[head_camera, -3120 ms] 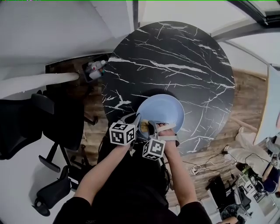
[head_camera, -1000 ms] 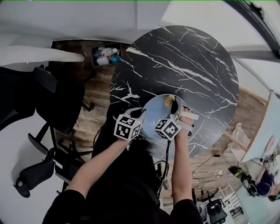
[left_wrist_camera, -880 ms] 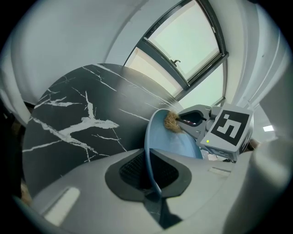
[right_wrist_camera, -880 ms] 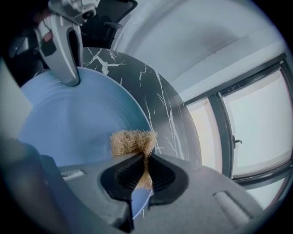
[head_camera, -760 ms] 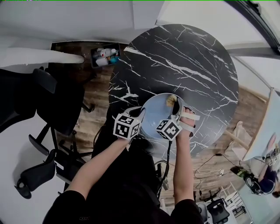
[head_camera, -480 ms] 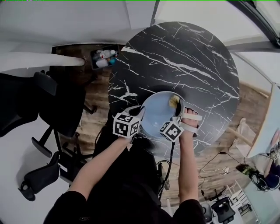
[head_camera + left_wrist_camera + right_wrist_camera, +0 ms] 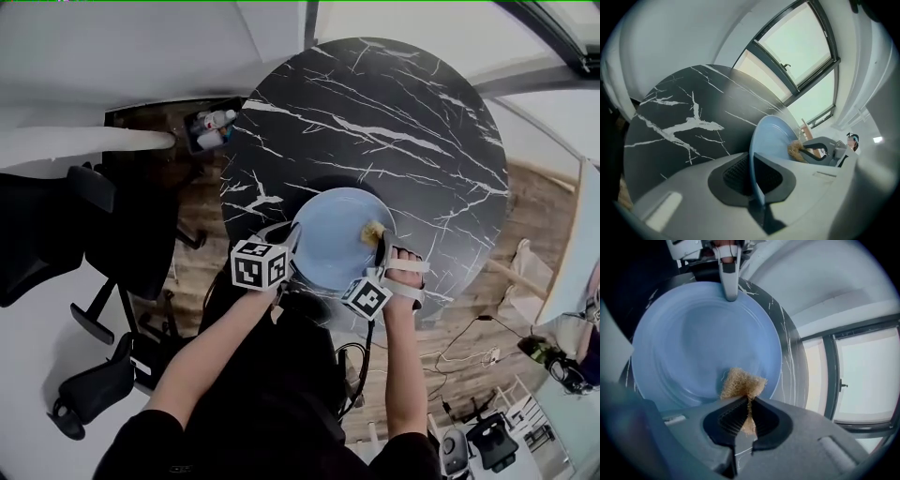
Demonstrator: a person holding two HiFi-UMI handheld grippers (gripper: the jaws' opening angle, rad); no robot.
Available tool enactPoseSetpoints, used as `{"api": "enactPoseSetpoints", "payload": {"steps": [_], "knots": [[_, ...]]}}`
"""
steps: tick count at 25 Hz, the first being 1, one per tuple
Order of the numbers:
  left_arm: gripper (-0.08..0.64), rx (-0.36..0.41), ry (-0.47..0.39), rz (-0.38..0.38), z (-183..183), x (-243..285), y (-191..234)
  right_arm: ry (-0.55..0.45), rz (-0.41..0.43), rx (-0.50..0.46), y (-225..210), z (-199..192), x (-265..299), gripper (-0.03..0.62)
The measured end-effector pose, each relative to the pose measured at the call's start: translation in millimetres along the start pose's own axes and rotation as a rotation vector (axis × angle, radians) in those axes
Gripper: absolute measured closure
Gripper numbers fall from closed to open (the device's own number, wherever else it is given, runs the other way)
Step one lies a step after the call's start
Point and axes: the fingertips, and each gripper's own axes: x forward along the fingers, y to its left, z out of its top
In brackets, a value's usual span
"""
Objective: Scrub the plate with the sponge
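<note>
Head view: a round black marble table (image 7: pixel 375 112) fills the upper middle of the frame. A pale blue plate (image 7: pixel 333 239) sits over the table's lower edge, near the picture's centre. The left gripper (image 7: pixel 292 246) meets the plate's left rim, its marker cube just lower left of it. The right gripper (image 7: pixel 377 242) comes in from the lower right, and a small tan sponge (image 7: pixel 372 230) lies at its tips on the right part of the plate. Black office chairs (image 7: pixel 56 234) stand at the left, and a box of bottles (image 7: pixel 208 129) sits on the wooden floor (image 7: pixel 202 211) at the upper left.

Left gripper view: the left gripper's (image 7: pixel 752 161) jaws are clamped on the rim of the plate (image 7: pixel 773 138), which is seen nearly edge-on and rises toward the right centre. The sponge (image 7: pixel 796 151) and the right gripper (image 7: pixel 825 149) show at its far side. The table (image 7: pixel 693 122) spreads to the left, and a window (image 7: pixel 801 42) is at the upper right.

Right gripper view: the right gripper's (image 7: pixel 745 401) jaws are pinched tight on the sponge (image 7: pixel 740 383), whose free end presses on the lower part of the plate (image 7: pixel 703 338). The left gripper (image 7: pixel 729 284) grips the plate's rim at the top centre
</note>
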Motion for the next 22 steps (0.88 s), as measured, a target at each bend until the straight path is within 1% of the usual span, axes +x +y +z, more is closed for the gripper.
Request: {"api": "enactPoseSetpoints", "payload": {"steps": [6,12,17,22], "knots": [[0.543,-0.007,-0.015,0.009,-1,-1,0,-0.009,0.107,0.116,30,-4,-17,0.566],[0.541,-0.031,-0.023,0.013,-2,-1,0,-0.012,0.190,0.102,56,2,-36,0.566],[0.538,-0.016,-0.020,0.013,-5,-1,-1,-0.049,0.279,0.107,82,10,-51,0.566],[0.537,-0.034,-0.029,0.016,-5,-1,-1,-0.103,0.381,0.170,96,29,-64,0.566]]}}
